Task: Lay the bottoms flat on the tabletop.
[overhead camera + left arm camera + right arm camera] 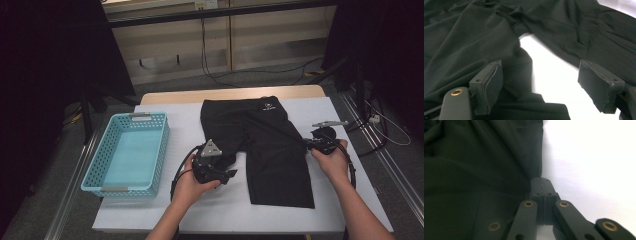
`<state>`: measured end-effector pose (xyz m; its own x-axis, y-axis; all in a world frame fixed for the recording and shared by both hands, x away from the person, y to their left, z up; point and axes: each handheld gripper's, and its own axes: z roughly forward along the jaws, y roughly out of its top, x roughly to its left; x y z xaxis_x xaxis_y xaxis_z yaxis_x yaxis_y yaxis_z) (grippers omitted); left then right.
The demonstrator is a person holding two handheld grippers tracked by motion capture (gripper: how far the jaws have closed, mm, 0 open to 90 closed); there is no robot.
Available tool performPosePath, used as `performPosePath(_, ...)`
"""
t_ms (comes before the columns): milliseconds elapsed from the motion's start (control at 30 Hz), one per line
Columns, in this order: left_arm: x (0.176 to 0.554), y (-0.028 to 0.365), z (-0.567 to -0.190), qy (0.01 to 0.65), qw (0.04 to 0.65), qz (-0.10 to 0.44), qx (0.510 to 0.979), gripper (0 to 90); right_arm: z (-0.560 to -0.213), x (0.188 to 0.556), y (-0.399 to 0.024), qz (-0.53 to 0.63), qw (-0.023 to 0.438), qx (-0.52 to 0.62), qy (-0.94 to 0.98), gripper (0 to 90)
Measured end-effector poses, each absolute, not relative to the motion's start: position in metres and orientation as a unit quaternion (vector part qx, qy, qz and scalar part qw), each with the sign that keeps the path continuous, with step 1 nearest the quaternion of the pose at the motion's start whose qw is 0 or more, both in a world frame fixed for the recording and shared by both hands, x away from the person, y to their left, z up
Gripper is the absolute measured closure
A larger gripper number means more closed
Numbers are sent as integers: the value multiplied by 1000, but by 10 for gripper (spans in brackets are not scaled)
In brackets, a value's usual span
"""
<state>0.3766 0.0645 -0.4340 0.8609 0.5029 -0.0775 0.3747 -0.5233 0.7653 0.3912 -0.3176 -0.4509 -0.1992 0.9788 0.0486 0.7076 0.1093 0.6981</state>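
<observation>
The left claw (540,87) stands with its two black padded jaws wide apart, rising from the bottom edge. Between and beyond them lies the pair of black stretch-fabric shorts (474,45), one leg spreading to the left, the other crossing the upper right. A fold of the dark cloth lies just beside the left jaw, and the white worktop (554,80) shows in the gap between the legs.

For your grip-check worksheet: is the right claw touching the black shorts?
Touching. In the right gripper view, the right claw has its jaws shut on the side edge of the black shorts, with fabric drawn taut into the pinch.
</observation>
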Motion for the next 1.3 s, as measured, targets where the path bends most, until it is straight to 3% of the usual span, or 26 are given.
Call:
performPosePath(133, 377, 64, -435, 253, 415, 74, 871, 203, -454, 390, -318, 294, 234, 580, 723, 852)
performPosePath(200, 377, 65, -435, 253, 415, 75, 871, 202, -455, 389, -317, 290, 237, 587, 717, 735)
performPosePath(267, 378, 65, -435, 253, 417, 75, 870, 200, -454, 387, -316, 293, 245, 579, 721, 710)
performPosePath(400, 378, 66, -435, 254, 415, 74, 870, 196, -447, 374, -305, 301, 261, 565, 722, 553)
performPosePath(567, 378, 67, -434, 254, 413, 74, 871, 181, -439, 356, -281, 325, 246, 532, 742, 425)
performPosePath(833, 380, 70, -432, 257, 414, 74, 870, 167, -442, 330, -238, 362, 196, 485, 771, 400)
performPosePath(1133, 383, 76, -427, 258, 413, 78, 870, 162, -443, 315, -196, 379, 163, 434, 801, 571)
performPosePath(1300, 385, 80, -421, 264, 424, 87, 862, 152, -444, 310, -174, 383, 146, 398, 821, 566)
